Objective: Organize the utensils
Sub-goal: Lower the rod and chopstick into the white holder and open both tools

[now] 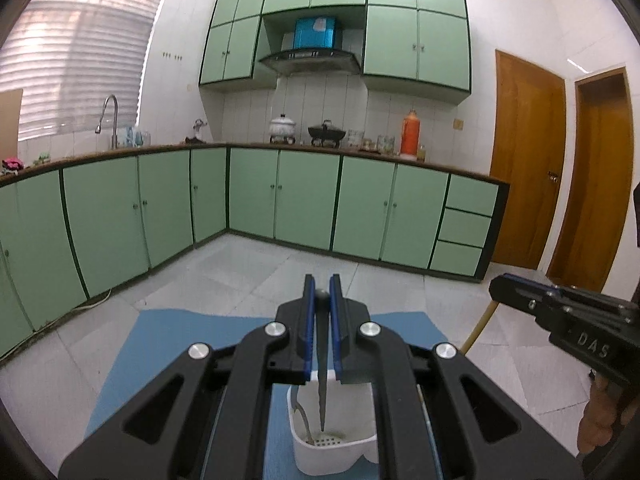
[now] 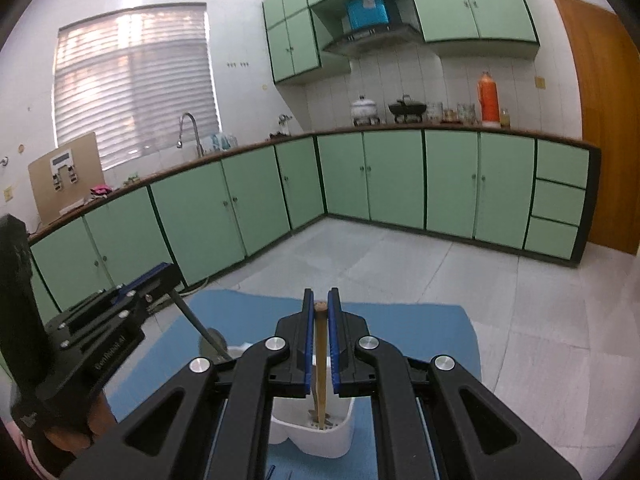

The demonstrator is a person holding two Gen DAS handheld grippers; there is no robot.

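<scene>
Two grippers hung over a white holder (image 1: 332, 446) on the blue mat (image 1: 160, 340) (on the table). Left gripper (image 1: 322, 292) clamped a dark utensil (image 1: 323, 364), right gripper (image 2: 321, 306) a wooden utensil (image 2: 320, 356), both tips inside.

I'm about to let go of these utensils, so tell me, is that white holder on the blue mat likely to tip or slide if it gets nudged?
The white holder looks like thin plastic, so probably light and easy to shove. Tall handles leaning in it, like the dark utensil and wooden utensil, may raise its balance, so tipping seems possible. The blue mat looks like cloth, which might limit sliding.
</scene>
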